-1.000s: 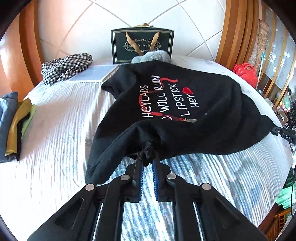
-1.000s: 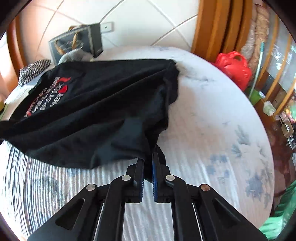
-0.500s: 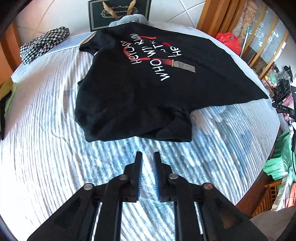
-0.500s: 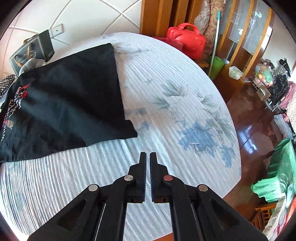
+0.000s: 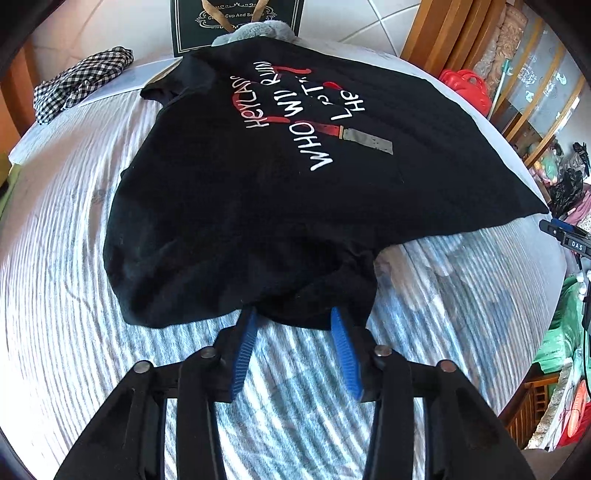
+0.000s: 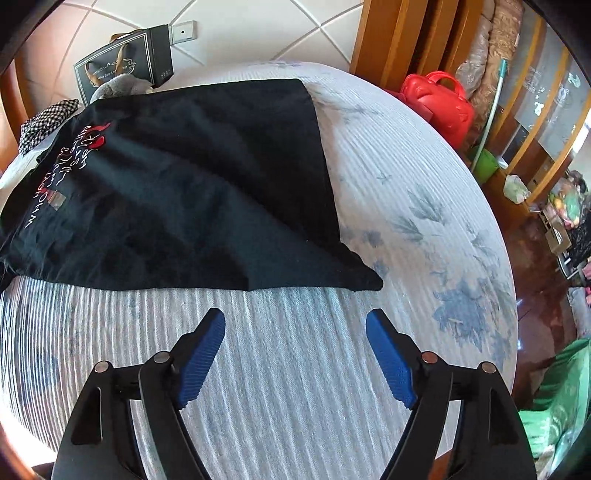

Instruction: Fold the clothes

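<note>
Black T-shirt (image 5: 280, 206) flat on bed (image 5: 55, 295); left gripper (image 5: 293, 314) spread at its near edge, right gripper (image 6: 295, 317) wide open, just short of it.

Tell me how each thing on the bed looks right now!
Black T-shirt: spread out on the bed, print facing up, near edge bunched.
Left hand-held gripper: open, tips at the shirt's bunched edge.
Right hand-held gripper: open, over bare sheet, apart from the shirt.
Checked cloth: crumpled, not folded.
Gift bag: standing upright behind the shirt.
Red bag: beside the bed, handle up.
</note>
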`<state>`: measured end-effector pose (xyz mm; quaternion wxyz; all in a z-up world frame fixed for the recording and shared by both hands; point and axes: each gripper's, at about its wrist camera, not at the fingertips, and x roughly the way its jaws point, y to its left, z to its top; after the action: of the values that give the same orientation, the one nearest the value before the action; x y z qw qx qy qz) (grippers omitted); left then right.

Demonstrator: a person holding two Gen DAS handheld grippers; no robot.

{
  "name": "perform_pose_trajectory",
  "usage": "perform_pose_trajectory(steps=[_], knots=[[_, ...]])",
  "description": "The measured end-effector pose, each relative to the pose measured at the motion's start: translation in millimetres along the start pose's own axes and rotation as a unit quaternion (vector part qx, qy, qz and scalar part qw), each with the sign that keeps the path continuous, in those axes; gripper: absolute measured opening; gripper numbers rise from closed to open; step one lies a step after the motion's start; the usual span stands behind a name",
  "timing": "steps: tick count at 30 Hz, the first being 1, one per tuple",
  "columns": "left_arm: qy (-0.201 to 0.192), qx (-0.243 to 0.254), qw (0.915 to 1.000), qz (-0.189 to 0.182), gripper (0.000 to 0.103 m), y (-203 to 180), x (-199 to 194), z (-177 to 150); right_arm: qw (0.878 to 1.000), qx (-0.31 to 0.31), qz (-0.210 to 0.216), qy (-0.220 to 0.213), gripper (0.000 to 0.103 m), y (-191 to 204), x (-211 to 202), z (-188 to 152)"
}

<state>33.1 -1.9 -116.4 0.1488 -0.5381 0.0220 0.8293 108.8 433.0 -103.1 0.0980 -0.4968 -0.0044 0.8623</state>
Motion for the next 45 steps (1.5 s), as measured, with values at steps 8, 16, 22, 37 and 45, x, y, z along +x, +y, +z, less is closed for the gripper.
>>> perform_pose_trajectory(steps=[8,16,22,37,45], knots=[[-0.034,0.021,0.9991,0.017,0.003,-0.1,-22.2,37.6,0.997,-0.073,-0.001,-0.002,0.088,8.4,19.3,9.4],[-0.053,0.036,0.9976,0.026,0.003,0.4,-32.2,82.4,0.995,-0.088,0.035,-0.027,0.013,1.0,17.6,79.7],[-0.073,0.079,0.9928,0.053,0.004,-2.2,-29.9,172.5,0.993,-0.082,0.073,-0.042,0.013,-10.1,13.4,145.5],[-0.028,-0.053,0.9941,0.09,0.049,108.3,-4.0,172.6,0.995,0.034,0.082,-0.041,0.078,-57.3,60.6,184.0],[-0.011,-0.046,0.995,0.088,0.049,91.7,31.5,107.6,0.991,0.076,0.108,-0.015,0.085,-50.7,79.6,140.7]])
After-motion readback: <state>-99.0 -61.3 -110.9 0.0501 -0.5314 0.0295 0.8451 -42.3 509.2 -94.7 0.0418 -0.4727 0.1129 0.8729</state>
